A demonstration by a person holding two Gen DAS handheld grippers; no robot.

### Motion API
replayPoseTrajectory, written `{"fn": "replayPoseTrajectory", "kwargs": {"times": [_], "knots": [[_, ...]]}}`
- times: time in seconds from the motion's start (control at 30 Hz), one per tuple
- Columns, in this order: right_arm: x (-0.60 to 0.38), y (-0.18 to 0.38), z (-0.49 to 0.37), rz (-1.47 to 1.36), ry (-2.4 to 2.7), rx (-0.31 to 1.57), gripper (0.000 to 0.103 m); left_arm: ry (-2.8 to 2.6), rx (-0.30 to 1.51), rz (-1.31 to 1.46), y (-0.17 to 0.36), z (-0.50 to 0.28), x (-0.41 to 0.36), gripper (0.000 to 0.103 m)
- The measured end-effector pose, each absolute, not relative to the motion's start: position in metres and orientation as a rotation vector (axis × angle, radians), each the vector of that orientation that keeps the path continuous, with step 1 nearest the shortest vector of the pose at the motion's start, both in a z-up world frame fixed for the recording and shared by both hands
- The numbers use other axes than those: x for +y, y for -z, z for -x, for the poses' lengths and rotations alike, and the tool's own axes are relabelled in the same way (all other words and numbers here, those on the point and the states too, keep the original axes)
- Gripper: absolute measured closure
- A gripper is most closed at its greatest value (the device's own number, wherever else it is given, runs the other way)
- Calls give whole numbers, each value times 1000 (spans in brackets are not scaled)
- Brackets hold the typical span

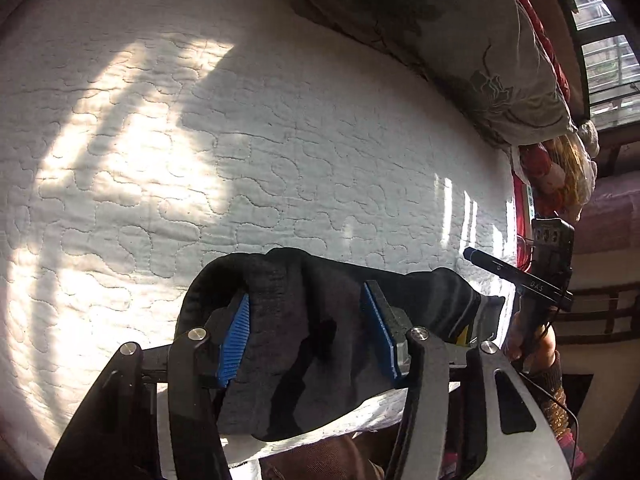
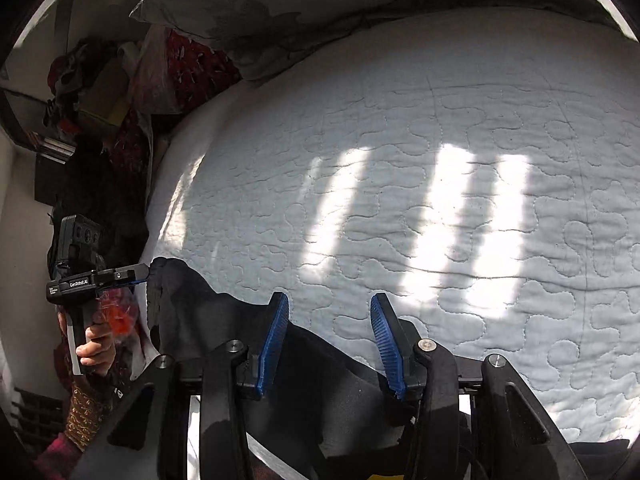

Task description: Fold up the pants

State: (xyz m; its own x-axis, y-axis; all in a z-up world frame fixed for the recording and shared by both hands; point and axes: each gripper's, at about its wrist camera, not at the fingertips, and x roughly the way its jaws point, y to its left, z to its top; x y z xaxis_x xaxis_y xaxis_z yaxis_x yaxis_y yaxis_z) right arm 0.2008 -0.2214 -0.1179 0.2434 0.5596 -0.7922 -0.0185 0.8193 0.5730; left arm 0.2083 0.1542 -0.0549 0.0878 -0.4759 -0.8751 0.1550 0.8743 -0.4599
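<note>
We look down along our right gripper (image 2: 330,334), its blue ribbed pads (image 2: 275,336) standing apart with nothing pressed between them. Dark pants (image 2: 224,328) lie bunched beneath the fingers at the near edge of a white quilted mattress (image 2: 460,120), which is striped by bars of sunlight. At far left, our left hand (image 2: 96,350) holds the other gripper (image 2: 149,273), its tip touching the pants' upper corner. A grey floral pillow (image 2: 280,4) rests at the top.

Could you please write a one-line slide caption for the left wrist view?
Left gripper straddling dark pants at the edge of a sunlit white quilted bed.
</note>
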Motion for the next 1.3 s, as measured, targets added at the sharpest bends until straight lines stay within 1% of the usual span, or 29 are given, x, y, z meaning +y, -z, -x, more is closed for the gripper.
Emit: {"fn": "replayPoseTrajectory", "kwargs": {"times": [0.07, 0.2, 0.3, 0.4, 0.47, 0.57, 0.63, 0.8, 0.87, 0.9, 0.97, 1.0, 1.03, 1.13, 1.2, 1.3], "knots": [[-215, 120, -205, -510, -447, 1280, 58, 483, 1392, 211, 50, -198, 148, 77], [-186, 121, -198, -426, -558, 1295, 62, 494, 1379, 125, 52, -182, 135, 85], [-159, 115, -179, -326, -661, 1304, 79, 501, 1386, 106, 58, -174, 132, 85], [-139, 107, -156, -207, -771, 1315, 76, 494, 1395, 91, 63, -173, 131, 85], [-142, 106, -151, -204, -780, 1332, 76, 491, 1398, 89, 65, -175, 130, 85], [-156, 109, -164, -320, -760, 1355, 74, 488, 1411, 99, 66, -183, 132, 85], [-164, 116, -174, -430, -757, 1377, 66, 486, 1420, 112, 68, -189, 133, 85], [-179, 138, -191, -659, -763, 1430, 62, 468, 1483, 216, 85, -209, 143, 85], [-183, 147, -195, -728, -742, 1438, 62, 464, 1498, 286, 91, -217, 147, 85], [-184, 152, -196, -747, -721, 1443, 63, 456, 1499, 321, 92, -220, 149, 85], [-186, 152, -195, -718, -683, 1440, 77, 444, 1486, 336, 89, -220, 150, 85], [-185, 146, -191, -663, -677, 1420, 86, 433, 1464, 316, 83, -217, 150, 90], [-183, 135, -185, -617, -683, 1390, 91, 427, 1435, 290, 76, -211, 150, 90], [-180, 96, -166, -463, -688, 1242, 92, 436, 1333, 203, 54, -197, 147, 90], [-179, 80, -162, -334, -609, 1143, 92, 437, 1328, 206, 54, -202, 145, 90], [-173, 80, -166, -223, -538, 1088, 92, 397, 1345, 174, 63, -218, 138, 90]]}}
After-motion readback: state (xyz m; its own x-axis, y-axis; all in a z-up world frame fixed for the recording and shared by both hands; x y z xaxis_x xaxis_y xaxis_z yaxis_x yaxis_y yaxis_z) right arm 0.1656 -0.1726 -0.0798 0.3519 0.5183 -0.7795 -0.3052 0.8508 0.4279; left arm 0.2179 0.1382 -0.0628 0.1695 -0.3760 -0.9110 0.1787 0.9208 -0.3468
